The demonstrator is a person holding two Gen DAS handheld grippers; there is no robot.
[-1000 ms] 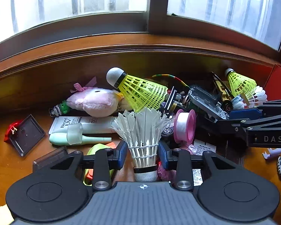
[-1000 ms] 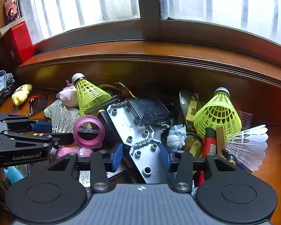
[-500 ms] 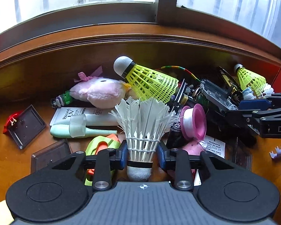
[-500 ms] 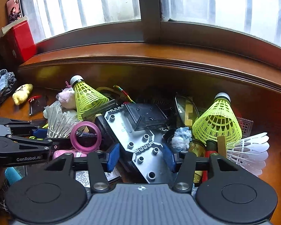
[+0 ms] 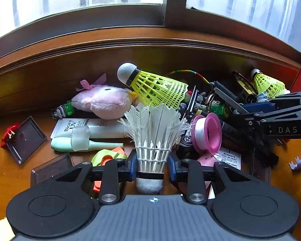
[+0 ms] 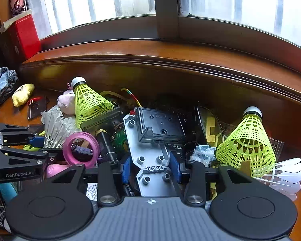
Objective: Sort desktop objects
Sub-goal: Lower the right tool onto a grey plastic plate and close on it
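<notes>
The left gripper is gripping the white feathered shuttlecock low on its feathers, lifting it clear of the tabletop clutter. The right gripper fingers are closing around the grey plastic hinged plate in the pile, not yet visibly pressing it.

I see a brown wooden desk under the window. Lying flat on it: white sunscreen tube, mint bottle beside it, dark square tray left. Small white clip lies far right.
</notes>
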